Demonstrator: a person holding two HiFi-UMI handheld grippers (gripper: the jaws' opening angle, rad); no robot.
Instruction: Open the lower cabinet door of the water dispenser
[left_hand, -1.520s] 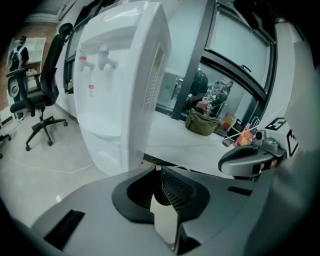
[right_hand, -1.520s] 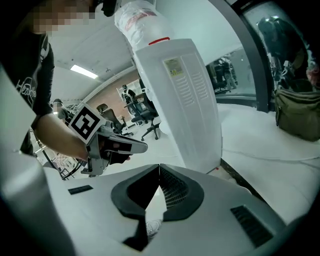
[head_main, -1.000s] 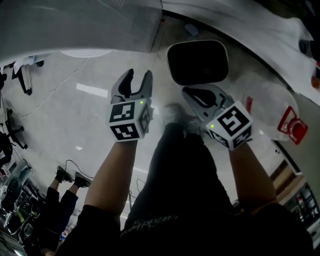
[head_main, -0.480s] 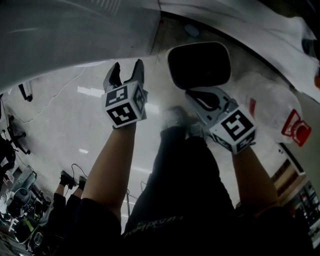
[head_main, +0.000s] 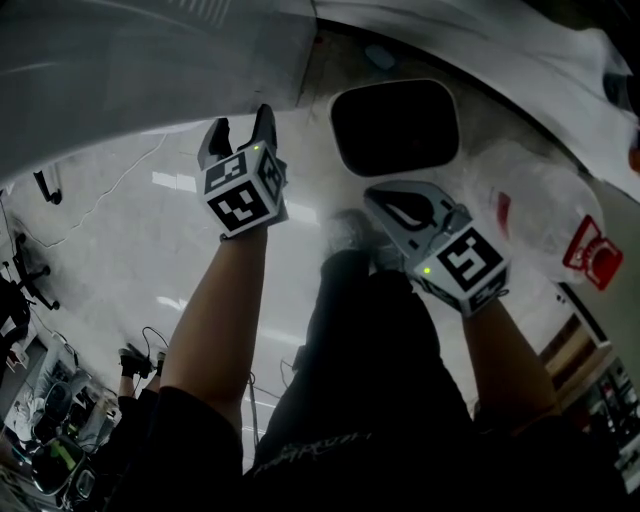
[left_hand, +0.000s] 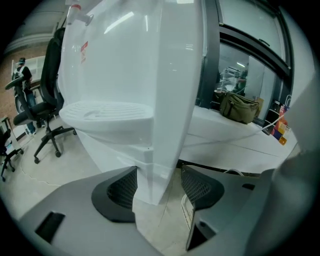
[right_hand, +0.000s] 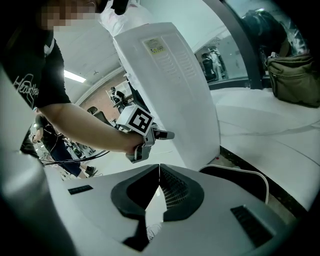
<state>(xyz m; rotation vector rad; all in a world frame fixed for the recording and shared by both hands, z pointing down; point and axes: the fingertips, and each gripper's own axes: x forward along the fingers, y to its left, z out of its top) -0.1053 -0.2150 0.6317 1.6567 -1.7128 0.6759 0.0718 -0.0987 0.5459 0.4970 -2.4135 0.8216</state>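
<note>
Two grippers; water dispenser (left_hand: 150, 75) base cut off, its lower corner, perhaps cabinet door (left_hand: 117, 150) edge, between left gripper (left_hand: 159, 187) jaws, just opened wide. Right gripper (right_hand: 157, 192) closed, empty.

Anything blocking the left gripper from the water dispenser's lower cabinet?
Nothing visible. The left gripper has just been opening its jaws, and they now stand apart on either side of the lower corner edge of the water dispenser.

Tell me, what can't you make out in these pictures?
Lower cabinet door: no seam or handle shows; the head view's top edge cuts off the water dispenser.
Label print: right gripper view, too small.
Bin contents: head view, too dark.
</note>
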